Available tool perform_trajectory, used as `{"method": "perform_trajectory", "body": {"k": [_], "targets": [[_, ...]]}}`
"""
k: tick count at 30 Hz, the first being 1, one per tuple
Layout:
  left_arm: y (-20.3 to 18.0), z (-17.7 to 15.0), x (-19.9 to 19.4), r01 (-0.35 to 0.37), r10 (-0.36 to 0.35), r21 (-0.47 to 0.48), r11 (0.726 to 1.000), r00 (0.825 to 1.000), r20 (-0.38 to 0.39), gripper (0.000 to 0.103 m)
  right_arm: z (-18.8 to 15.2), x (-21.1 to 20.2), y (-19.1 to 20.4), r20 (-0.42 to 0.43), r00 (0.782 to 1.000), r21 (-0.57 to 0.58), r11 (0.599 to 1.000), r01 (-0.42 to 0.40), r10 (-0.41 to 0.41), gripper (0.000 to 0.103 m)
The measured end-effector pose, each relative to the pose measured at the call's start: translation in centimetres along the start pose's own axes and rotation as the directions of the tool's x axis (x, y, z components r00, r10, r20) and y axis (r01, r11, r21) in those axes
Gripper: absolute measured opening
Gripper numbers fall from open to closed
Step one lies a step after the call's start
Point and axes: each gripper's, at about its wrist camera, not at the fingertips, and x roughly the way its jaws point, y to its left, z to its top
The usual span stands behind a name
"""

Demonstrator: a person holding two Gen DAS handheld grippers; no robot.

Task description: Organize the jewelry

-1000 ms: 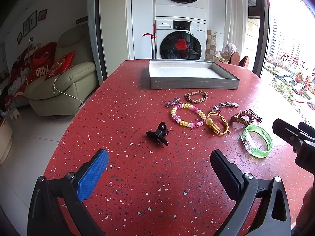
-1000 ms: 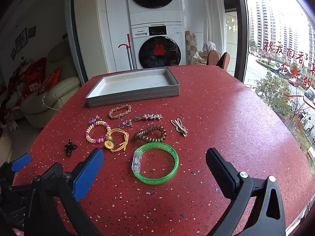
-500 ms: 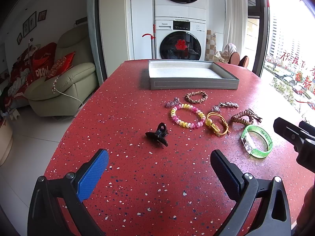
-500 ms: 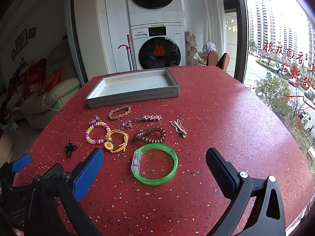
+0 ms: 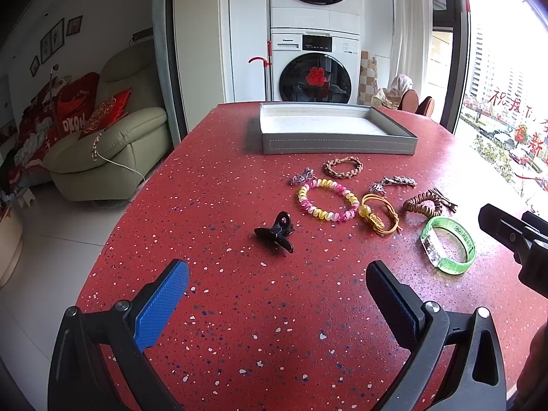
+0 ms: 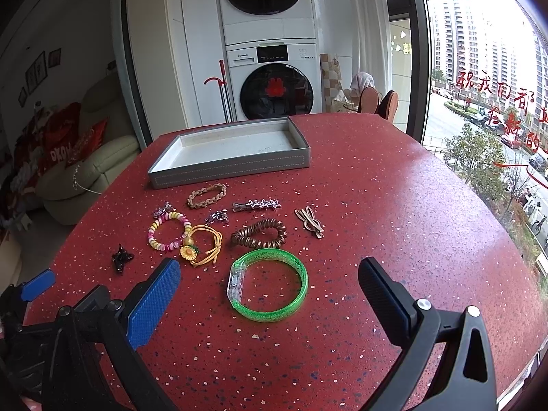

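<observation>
Several pieces of jewelry lie spread on a red speckled table. A black hair claw sits just ahead of my open left gripper. Beyond it are a pink and yellow bead bracelet and a yellow cord bracelet. A green bangle rests between the fingers' line of my open right gripper, close in front. A brown coil band, a star clip and a braided bracelet lie farther back. An empty grey tray stands behind them.
The table's left edge drops to a tiled floor with a beige sofa. Stacked washing machines stand behind the table. A large window is on the right. Bare red tabletop stretches right of the jewelry.
The right gripper has crept slightly forward toward the green bangle. The left gripper and the jewelry have hardly moved.
</observation>
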Motion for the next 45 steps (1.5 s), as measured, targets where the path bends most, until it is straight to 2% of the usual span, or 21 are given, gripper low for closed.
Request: {"method": "perform_trajectory", "body": {"k": [45], "targets": [[0.19,-0.10,-0.01,-0.005,0.005,-0.006,1.000,1.000,-0.005,0.103,-0.63,0.21,-0.21,-0.008,1.000,0.009,1.000,-0.002,0.002,0.103]]}}
